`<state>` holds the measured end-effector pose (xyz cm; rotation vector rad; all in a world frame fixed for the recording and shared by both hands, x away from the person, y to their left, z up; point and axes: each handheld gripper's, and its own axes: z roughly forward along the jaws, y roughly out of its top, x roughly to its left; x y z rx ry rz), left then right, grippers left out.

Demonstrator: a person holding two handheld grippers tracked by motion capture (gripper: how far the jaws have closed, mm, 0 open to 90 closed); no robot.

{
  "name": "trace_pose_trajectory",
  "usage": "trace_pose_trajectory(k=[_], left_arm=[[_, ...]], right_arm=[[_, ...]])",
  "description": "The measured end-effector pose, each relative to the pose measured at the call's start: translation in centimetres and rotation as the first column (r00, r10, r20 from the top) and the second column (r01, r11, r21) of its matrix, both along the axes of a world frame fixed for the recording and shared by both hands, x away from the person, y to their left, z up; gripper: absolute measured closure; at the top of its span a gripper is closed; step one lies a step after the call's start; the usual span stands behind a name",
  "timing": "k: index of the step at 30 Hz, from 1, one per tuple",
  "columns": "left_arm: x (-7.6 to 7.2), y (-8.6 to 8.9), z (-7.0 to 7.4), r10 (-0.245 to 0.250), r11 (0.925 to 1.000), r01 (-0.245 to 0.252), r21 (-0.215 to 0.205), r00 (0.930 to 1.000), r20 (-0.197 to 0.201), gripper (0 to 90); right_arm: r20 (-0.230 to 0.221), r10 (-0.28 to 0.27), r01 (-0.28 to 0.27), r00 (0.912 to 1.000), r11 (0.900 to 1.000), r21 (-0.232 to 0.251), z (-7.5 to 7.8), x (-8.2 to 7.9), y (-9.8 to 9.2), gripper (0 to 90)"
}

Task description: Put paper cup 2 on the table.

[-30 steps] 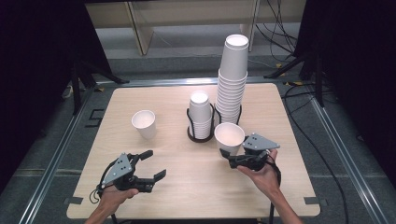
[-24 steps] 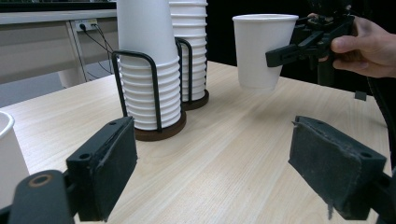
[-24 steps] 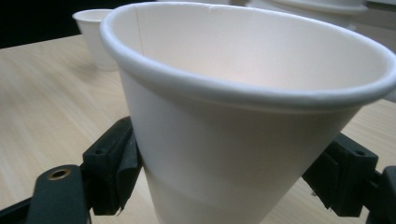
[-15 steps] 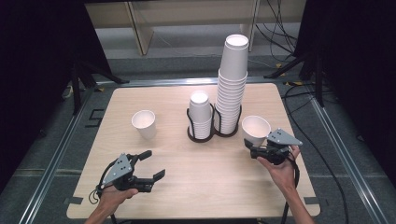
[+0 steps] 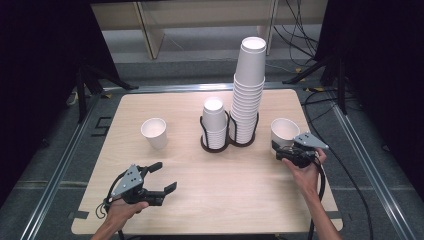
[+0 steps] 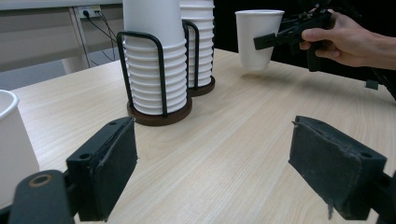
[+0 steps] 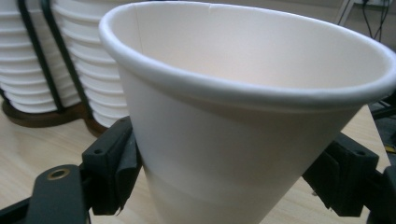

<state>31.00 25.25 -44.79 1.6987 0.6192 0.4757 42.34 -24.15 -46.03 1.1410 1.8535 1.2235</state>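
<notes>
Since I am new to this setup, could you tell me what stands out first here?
The tall stack of white cups towers in a black holder at the table's middle, a shorter stack beside it. The right gripper grips a single cup near the right edge, and a lone cup stands at the left.

I can read no text, label, brand, number or sign anywhere here, neither on my white paper cups point(image 5: 284, 132) nor on the desk point(image 5: 240, 185).
</notes>
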Motion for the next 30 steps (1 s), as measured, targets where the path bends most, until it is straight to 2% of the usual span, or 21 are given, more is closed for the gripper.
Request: trace_pose_trajectory(k=[1,2,3,4,8,9,11,12,13,14,18,19,22,23,25,26,27,29,30], left_arm=[[-0.1,0.1,0.0,0.007,0.9996,-0.007,0.026,0.9999,-0.01,14.6],[0.1,0.1,-0.1,0.001,1.0,-0.001,0.006,1.0,-0.006,14.6],[0.0,0.1,-0.1,0.008,0.9998,-0.008,0.016,0.9999,-0.012,14.6],[0.1,0.1,-0.2,0.001,1.0,-0.001,0.001,1.0,-0.005,14.6],[0.1,0.0,-0.2,0.001,1.0,-0.001,0.002,1.0,-0.004,14.6],[0.0,0.1,-0.1,0.009,0.9997,-0.009,0.022,0.9999,-0.012,14.6],[-0.1,0.1,-0.1,0.01,0.9997,-0.01,0.02,0.9999,-0.014,14.6],[0.0,0.1,-0.2,0.002,1.0,-0.002,0.001,1.0,-0.003,14.6],[0.0,0.1,-0.2,0.005,1.0,-0.005,0.005,1.0,-0.004,14.6],[-0.1,0.2,-0.1,0.01,0.9998,-0.01,0.02,0.9999,-0.011,14.6],[-0.1,0.2,-0.1,0.01,0.9998,-0.01,0.02,0.9999,-0.009,14.6],[-0.1,0.2,-0.1,0.01,0.9998,-0.01,0.02,0.9999,-0.01,14.6],[-0.1,0.2,0.0,0.011,0.9997,-0.011,0.022,0.9999,-0.007,14.6],[-0.1,0.2,0.0,0.01,0.9997,-0.01,0.023,0.9999,-0.007,14.6],[0.0,0.2,-0.1,0.0,1.0,0.0,0.0,1.0,0.003,14.6],[0.0,0.2,-0.1,0.003,1.0,-0.003,0.002,1.0,0.002,14.6],[-0.2,0.3,0.0,0.01,0.9998,-0.01,0.016,0.9999,-0.006,14.6],[-0.2,0.3,0.1,0.014,0.9998,-0.013,0.012,0.9999,-0.005,14.5],[-0.2,0.4,0.1,0.015,0.9998,-0.015,0.009,0.9999,-0.005,14.6]], right_arm=[[-0.007,-0.004,0.004,1.0,1.0,-0.002,-0.1,0.2,0.0,20.1],[-0.008,-0.008,0.008,0.9999,1.0,-0.001,-0.3,0.4,0.0,20.1],[0.0,-0.011,0.011,0.9999,1.0,-0.003,-0.5,0.7,0.0,20.1],[-0.009,-0.011,0.011,0.9999,1.0,-0.009,-0.6,0.9,-0.1,20.1],[-0.028,-0.002,0.002,0.9996,1.0,-0.018,-1.0,1.6,0.3,20.0],[-0.026,-0.008,0.007,0.9996,1.0,-0.018,-1.2,1.8,0.4,20.0],[-0.044,-0.006,0.005,0.999,1.0,-0.028,-1.6,2.1,0.7,20.0],[-0.044,-0.003,0.002,0.999,0.999,-0.033,-1.8,2.3,0.8,20.0],[-0.048,-0.001,0.0,0.9989,1.0,-0.027,-1.9,2.3,0.9,20.0],[-0.042,0.002,-0.003,0.9991,0.999,-0.033,-1.9,2.4,0.9,20.0],[-0.032,0.011,-0.011,0.9994,1.0,-0.024,-2.0,2.6,0.9,19.5],[-0.052,0.007,-0.008,0.9986,1.0,-0.015,-2.0,2.5,0.9,19.4],[-0.059,0.003,-0.005,0.9983,1.0,-0.029,-1.9,2.3,0.8,18.5],[-0.076,0.004,-0.006,0.9971,1.0,-0.022,-1.9,2.2,0.9,17.4],[-0.109,0.006,-0.008,0.994,1.0,-0.017,-2.0,2.2,0.8,15.4],[-0.101,0.012,-0.014,0.9948,1.0,-0.015,-2.1,2.2,0.7,15.3],[-0.108,0.016,-0.018,0.9941,1.0,-0.019,-2.1,2.2,0.6,15.4],[-0.131,0.006,-0.007,0.9914,1.0,-0.006,-2.0,1.9,0.6,15.4],[-0.137,0.007,-0.009,0.9905,1.0,-0.017,-2.0,1.8,0.5,15.4]])
